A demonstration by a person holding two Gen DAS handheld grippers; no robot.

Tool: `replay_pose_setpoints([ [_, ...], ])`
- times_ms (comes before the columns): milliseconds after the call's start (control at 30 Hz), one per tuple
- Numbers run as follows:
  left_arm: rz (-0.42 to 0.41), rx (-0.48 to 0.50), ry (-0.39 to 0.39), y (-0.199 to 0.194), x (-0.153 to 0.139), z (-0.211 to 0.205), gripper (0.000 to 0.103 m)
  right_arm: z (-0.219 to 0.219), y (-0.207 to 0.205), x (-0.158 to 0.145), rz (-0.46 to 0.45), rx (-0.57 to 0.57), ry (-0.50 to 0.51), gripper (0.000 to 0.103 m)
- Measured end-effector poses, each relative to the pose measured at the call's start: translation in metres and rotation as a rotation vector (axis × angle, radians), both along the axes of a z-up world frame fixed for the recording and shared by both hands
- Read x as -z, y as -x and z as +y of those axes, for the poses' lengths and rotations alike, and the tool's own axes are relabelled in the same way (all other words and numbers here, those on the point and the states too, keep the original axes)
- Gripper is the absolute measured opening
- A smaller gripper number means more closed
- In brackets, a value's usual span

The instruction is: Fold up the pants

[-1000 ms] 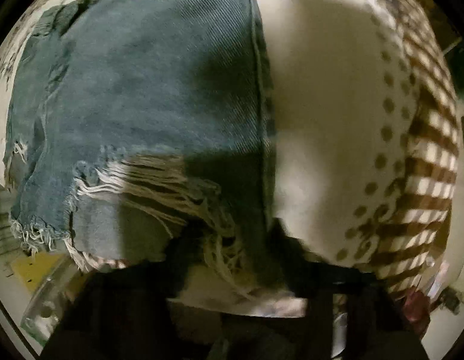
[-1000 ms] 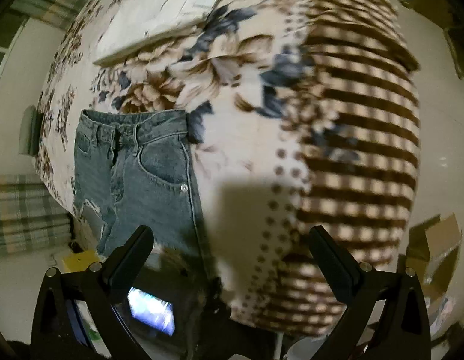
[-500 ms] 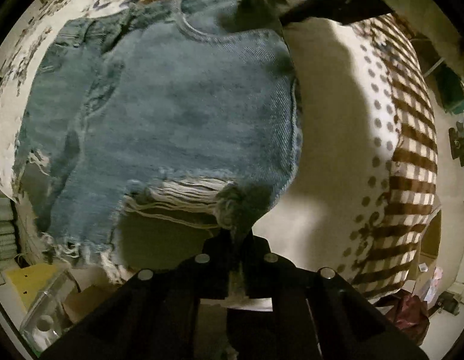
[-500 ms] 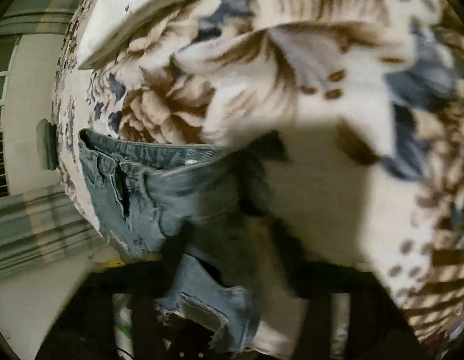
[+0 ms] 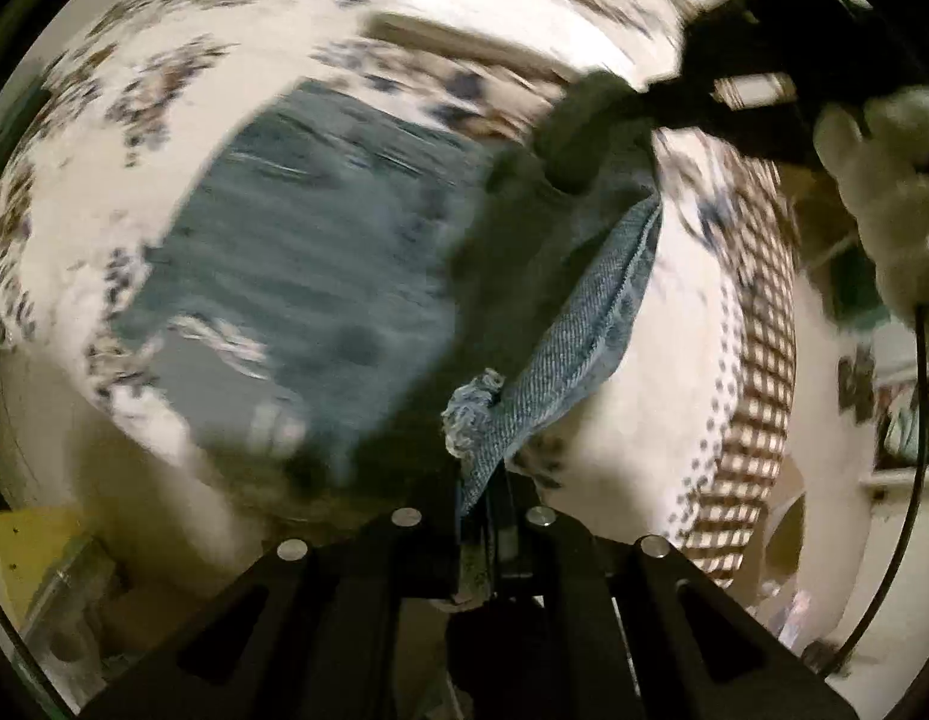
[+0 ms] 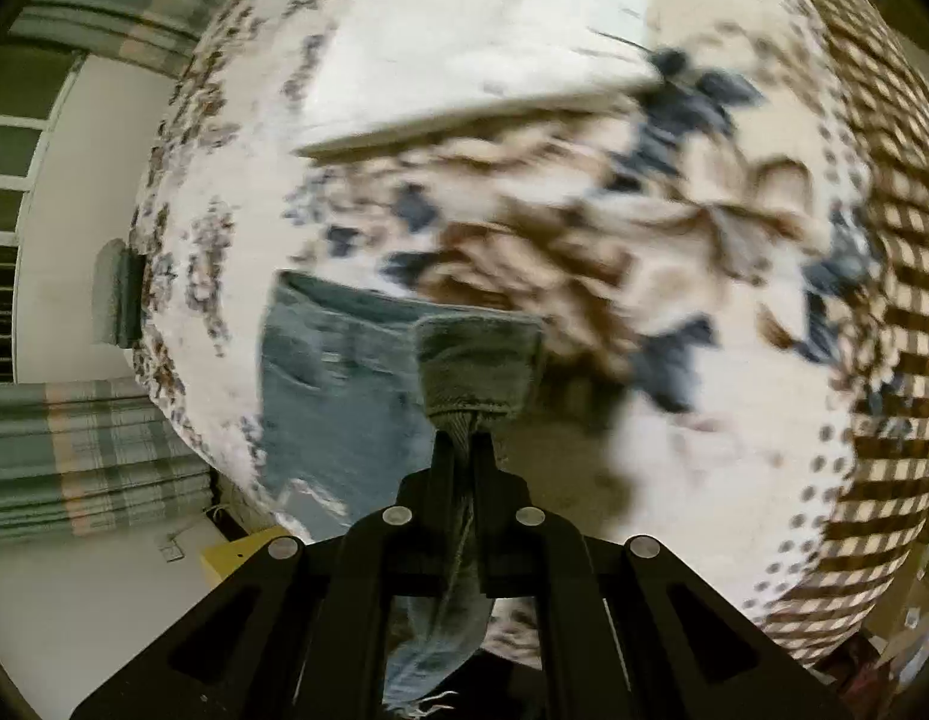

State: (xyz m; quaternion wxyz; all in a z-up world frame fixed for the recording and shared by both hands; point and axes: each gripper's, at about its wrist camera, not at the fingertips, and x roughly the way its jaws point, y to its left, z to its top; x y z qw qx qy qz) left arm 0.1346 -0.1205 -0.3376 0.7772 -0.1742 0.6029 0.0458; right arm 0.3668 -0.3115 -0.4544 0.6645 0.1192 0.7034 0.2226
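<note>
Blue denim shorts [image 5: 320, 252] with frayed hems lie on a floral bedspread [image 5: 92, 138]. My left gripper [image 5: 479, 480] is shut on the frayed hem corner of the shorts' right side and holds that edge lifted off the bed. My right gripper [image 6: 461, 450] is shut on the waistband corner [image 6: 476, 360] of the same side, also lifted. In the left wrist view the right gripper [image 5: 638, 102] and the gloved hand [image 5: 878, 180] holding it show at the upper right. The rest of the shorts [image 6: 332, 384] lies flat on the bed.
A white folded cloth or pillow [image 6: 476, 42] lies at the far side of the bed. A brown checked band [image 6: 884, 240] runs along the bed's right edge. A yellow box [image 6: 242, 552] stands on the floor by the bed. Striped curtains [image 6: 74, 450] hang at left.
Both grippers have closed on the shorts' right edge, left on the hem and right on the waistband, and lifted it off the bed. A second ago both were open.
</note>
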Motion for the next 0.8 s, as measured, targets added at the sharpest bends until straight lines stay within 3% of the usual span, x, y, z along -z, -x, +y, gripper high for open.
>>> replay_pose_setpoints([
  [133, -0.028, -0.092, 0.021, 0.008, 0.025, 0.037, 0.004, 0.071, 0.006, -0.029, -0.034, -0.021, -0.001, 0.005],
  [233, -0.028, -0.151, 0.032, 0.009, 0.050, 0.069, 0.004, 0.132, 0.008, -0.030, -0.058, -0.059, 0.035, 0.005],
  [433, -0.017, -0.247, 0.068, 0.004, 0.106, 0.142, 0.004, 0.240, -0.003, 0.008, -0.061, -0.097, 0.129, 0.005],
  [567, 0.010, -0.287, 0.091, 0.000, 0.141, 0.176, 0.004, 0.290, -0.007, 0.039, -0.066, -0.136, 0.209, 0.005],
  [800, 0.044, -0.376, 0.182, -0.001, 0.178, 0.200, 0.006, 0.326, -0.008, 0.072, -0.082, -0.186, 0.333, 0.006],
])
